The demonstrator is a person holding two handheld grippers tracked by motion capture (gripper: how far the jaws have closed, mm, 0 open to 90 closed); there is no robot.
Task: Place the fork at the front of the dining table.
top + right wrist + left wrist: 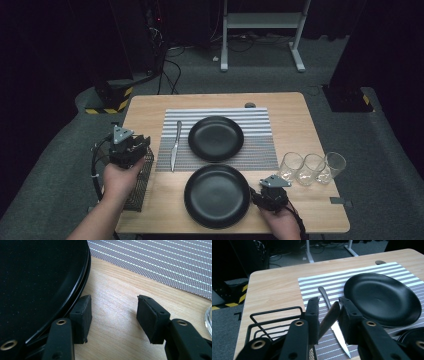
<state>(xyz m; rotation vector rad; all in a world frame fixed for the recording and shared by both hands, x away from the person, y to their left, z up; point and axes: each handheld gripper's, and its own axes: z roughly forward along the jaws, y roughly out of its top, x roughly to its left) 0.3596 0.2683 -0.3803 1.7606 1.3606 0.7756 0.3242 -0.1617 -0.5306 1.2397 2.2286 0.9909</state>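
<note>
A: Starting with the left gripper (328, 307): holding anything?

B: Carrying a metal handle (329, 317) slanted across the gap between the fingers, upper end against one finger, lower stretch close beside the other. Drawn well in, though not fully closed. Pressing on it or merely touching: cannot tell.

A: And placed where?

B: Held up in a hand above the wire basket (142, 185) at the left edge of the tabletop (145, 112). Handle running down toward the basket, lower end hidden behind the fingers.

A: Anything close by?

B: Just beyond the fingers, a serrated knife (175, 145) lying flat on the striped placemat (260, 150), along its left border, blade toward the person's side. Apart from the far black plate (216, 138), seated mid-mat.

A: Turning to the right gripper (113, 307)?

B: Standing open, fingers well apart, bare wood between them, gripping nothing. Set low at the near right of the tabletop, one finger right at the rim of the near black plate (216, 196) and tucked slightly beneath that edge, the other out over the wood.

A: And that near plate, lying where?

B: Sitting toward the front edge of the tabletop, far rim just lapping the near border of the placemat. Off to the right, three clear glasses (312, 167) in a tight row on bare wood, clear of the mat.
</note>
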